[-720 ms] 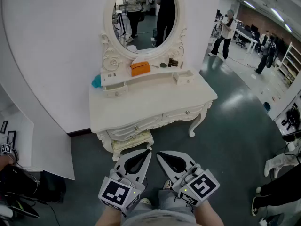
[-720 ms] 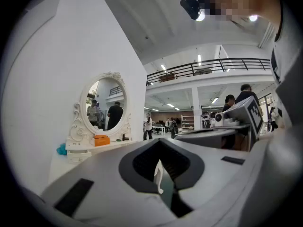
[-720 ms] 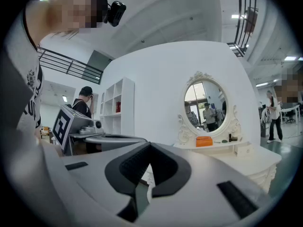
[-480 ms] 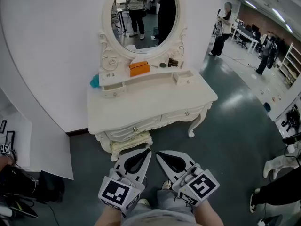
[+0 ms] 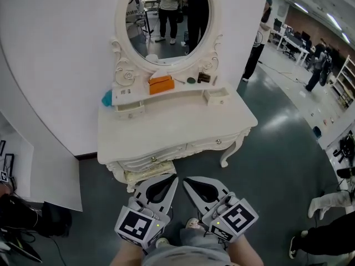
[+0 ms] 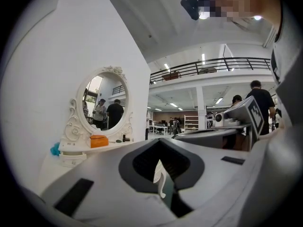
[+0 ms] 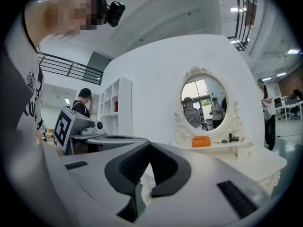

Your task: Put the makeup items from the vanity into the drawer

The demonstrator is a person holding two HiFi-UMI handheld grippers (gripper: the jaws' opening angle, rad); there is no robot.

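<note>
A white vanity (image 5: 177,121) with an oval mirror (image 5: 163,18) stands ahead of me against a white wall. On its raised shelf lie an orange box (image 5: 161,84), a small dark round item (image 5: 191,80) and a dark little container (image 5: 204,78). A teal thing (image 5: 106,98) sits at the shelf's left end. My left gripper (image 5: 174,178) and right gripper (image 5: 186,181) hang side by side near my body, well short of the vanity. Both are shut with nothing between their jaws. The orange box (image 6: 99,141) also shows in the left gripper view, and the orange box (image 7: 201,141) in the right gripper view.
Two small shelf drawers (image 5: 128,108) (image 5: 216,96) stand out a little. The front drawers (image 5: 166,151) under the top look closed, with a stool (image 5: 147,173) tucked below. A white panel (image 5: 50,176) leans at left. People (image 5: 256,43) stand on the open floor at right.
The vanity has drifted slightly left and looms a bit larger as my view shifts. Both grippers keep the same place and stay shut.
</note>
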